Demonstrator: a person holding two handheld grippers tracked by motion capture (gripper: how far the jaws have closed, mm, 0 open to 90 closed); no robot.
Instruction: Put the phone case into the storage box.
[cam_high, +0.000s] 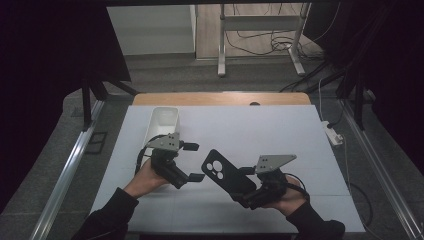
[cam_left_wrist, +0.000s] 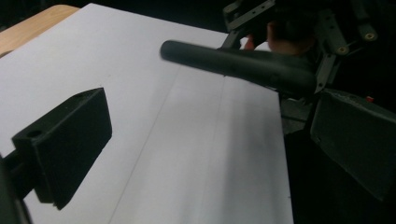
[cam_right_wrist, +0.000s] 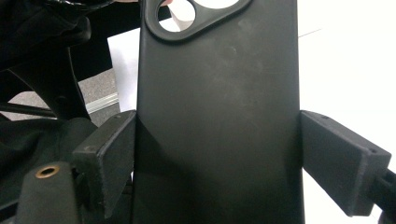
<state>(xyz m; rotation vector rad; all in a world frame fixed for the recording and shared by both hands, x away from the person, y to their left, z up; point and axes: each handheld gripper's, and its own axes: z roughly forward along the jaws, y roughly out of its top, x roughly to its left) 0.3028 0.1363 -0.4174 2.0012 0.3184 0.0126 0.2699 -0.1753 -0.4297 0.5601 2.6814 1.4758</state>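
The right tool (cam_high: 250, 196) pinches a phone case (cam_high: 226, 175) above the table (cam_high: 280, 135); the left tool (cam_high: 192, 162), spread, seems ready to take its far end.

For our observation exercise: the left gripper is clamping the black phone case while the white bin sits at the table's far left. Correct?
Not quite: the right gripper clamps the black phone case, as the right gripper view shows. The white bin does sit far left.
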